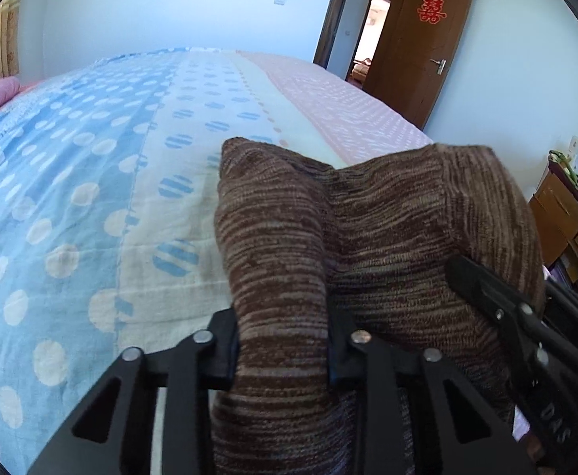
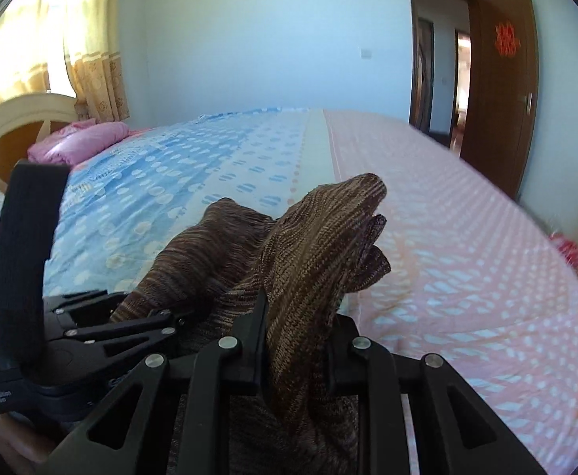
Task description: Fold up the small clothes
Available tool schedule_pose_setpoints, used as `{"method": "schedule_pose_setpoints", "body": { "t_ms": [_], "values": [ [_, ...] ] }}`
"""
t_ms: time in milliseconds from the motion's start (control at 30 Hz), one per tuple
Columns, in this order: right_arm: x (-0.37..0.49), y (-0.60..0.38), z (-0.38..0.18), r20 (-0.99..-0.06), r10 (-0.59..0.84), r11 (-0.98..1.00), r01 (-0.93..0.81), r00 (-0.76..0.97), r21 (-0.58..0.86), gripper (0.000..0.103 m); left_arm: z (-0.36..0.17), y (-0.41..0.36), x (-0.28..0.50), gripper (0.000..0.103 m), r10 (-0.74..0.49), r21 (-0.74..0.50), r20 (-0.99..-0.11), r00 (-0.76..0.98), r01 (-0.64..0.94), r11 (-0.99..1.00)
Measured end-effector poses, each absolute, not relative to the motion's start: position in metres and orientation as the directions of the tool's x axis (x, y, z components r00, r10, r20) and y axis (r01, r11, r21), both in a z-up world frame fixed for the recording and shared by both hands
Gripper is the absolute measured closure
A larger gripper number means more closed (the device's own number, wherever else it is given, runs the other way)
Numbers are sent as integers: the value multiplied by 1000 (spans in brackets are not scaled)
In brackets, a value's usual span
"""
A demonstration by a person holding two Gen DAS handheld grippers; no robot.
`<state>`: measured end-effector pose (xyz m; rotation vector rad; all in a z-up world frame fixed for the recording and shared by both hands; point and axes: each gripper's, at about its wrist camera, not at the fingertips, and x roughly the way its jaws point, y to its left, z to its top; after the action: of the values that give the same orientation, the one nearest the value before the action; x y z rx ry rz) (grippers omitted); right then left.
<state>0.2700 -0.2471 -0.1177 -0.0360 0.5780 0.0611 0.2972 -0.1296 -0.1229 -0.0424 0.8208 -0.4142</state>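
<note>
The left gripper (image 1: 283,340) points down at a slant over the bed (image 1: 91,166), and its two black fingers are squeezed tight on a fold of a brown striped knit garment (image 1: 368,229). The cloth bunches up between the fingers and puffs out in front of them, lifted off the bed cover. The right gripper (image 2: 299,340) also tips down toward the bed, and its fingers pinch another part of the same brown knit garment (image 2: 312,253), which sticks up in a floppy point above them. The two grippers are close side by side: the left wrist view shows the right gripper at its right edge, and the right wrist view shows the left gripper at its left side, with a black strap (image 2: 23,261) standing up from it. The garment hangs between the two grippers above the dotted blue and pink bed cover. What kind of clothing it is cannot be told, because it is all bunched up and its lower part is hidden under the grippers. A bit of a hand (image 2: 16,443) shows at the bottom left corner of the right wrist view, dark and cut off. A pink pillow (image 2: 83,138) lies at the head of the bed, and a brown door (image 1: 415,51) stands open behind.
</note>
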Motion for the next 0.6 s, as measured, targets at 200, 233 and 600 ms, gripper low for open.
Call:
{"method": "schedule_pose_setpoints", "body": {
  "t_ms": [200, 233, 600],
  "values": [
    [233, -239, -94, -488, 16, 1000, -19, 872, -1, 81, -98, -122, 272, 76, -390, -170, -642, 661, 372, 912],
    [226, -237, -89, -475, 11, 1000, -13, 880, -2, 81, -94, -120, 267, 76, -395, -170, -629, 669, 378, 910],
    [140, -212, -40, -354, -41, 999, 38, 934, -17, 81, -46, -104, 206, 76, -471, -184, -531, 704, 446, 876]
  ]
}}
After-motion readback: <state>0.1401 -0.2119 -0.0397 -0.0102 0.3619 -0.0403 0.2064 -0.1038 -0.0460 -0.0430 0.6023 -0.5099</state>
